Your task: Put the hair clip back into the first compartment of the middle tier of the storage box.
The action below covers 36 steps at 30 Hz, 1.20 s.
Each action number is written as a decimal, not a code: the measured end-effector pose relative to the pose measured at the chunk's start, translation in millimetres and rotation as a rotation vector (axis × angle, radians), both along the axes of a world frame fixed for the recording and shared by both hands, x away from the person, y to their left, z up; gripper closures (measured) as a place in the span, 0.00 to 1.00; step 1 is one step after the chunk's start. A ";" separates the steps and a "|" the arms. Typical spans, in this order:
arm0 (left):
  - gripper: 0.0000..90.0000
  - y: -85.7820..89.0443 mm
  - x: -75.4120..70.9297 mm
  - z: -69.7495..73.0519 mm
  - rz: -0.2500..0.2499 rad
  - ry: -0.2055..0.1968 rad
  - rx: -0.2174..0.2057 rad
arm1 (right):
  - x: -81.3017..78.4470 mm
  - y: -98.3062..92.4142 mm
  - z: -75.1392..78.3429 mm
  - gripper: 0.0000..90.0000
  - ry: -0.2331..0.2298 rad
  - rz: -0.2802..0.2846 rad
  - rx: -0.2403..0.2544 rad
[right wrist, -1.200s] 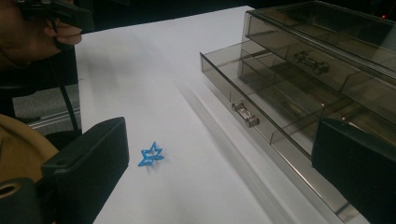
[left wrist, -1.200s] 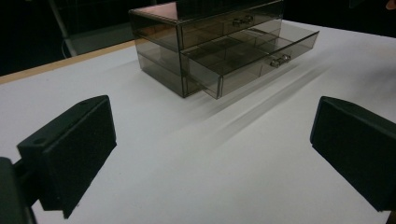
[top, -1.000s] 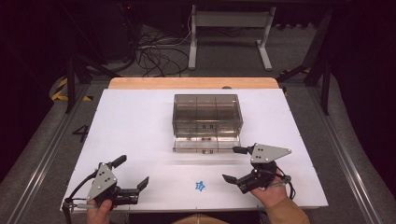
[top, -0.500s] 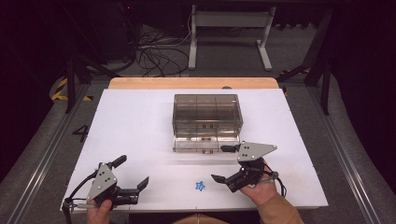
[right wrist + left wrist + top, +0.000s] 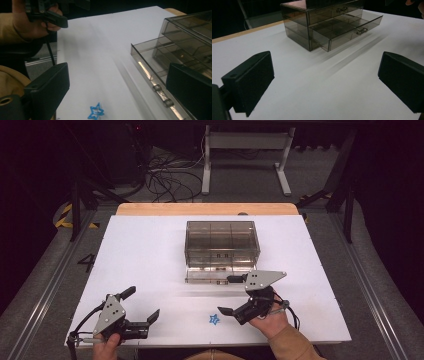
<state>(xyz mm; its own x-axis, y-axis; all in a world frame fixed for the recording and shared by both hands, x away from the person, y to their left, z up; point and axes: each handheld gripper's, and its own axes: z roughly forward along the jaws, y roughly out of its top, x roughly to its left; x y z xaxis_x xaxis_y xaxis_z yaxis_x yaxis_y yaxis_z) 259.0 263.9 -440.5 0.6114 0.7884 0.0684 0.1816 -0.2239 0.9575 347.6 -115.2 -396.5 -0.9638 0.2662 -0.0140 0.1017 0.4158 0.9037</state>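
Observation:
A smoked clear drawer box [image 5: 222,237] stands mid-table, its lower drawer [image 5: 215,274] pulled out toward me. A small blue star [image 5: 214,319] lies on the white table [image 5: 150,255] near the front edge. My right gripper [image 5: 228,295] is open, between the star and the drawer front; the star [image 5: 96,111] lies low between its jaws, the open drawer [image 5: 155,75] at the right. My left gripper [image 5: 141,304] rests open at the front left with nothing in it. In the left gripper view, the box [image 5: 322,15] and its drawer [image 5: 347,28] are ahead.
A wooden strip [image 5: 207,209] edges the table's far side. Beyond it are floor cables [image 5: 165,180] and a grey stand [image 5: 245,150]. The hand holding the left gripper [image 5: 47,15] shows far off in the right gripper view.
My right gripper has moved left along the drawer front, closer to the blue star. The left gripper, the box and the star have stayed put.

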 end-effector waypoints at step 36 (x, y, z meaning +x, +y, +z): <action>0.01 1.0 0.8 -0.5 0.002 0.005 -0.002 | 0.2 31.2 -32.1 0.46 0.153 -0.057 -0.284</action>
<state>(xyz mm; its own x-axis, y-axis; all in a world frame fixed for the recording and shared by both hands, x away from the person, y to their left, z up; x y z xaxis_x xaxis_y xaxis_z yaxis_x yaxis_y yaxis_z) 259.8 264.9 -441.0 0.6099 0.7899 0.0636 0.1874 -0.2217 0.9569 347.8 -84.0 -428.6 -0.9441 0.3260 0.0481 0.2574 0.6385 0.7253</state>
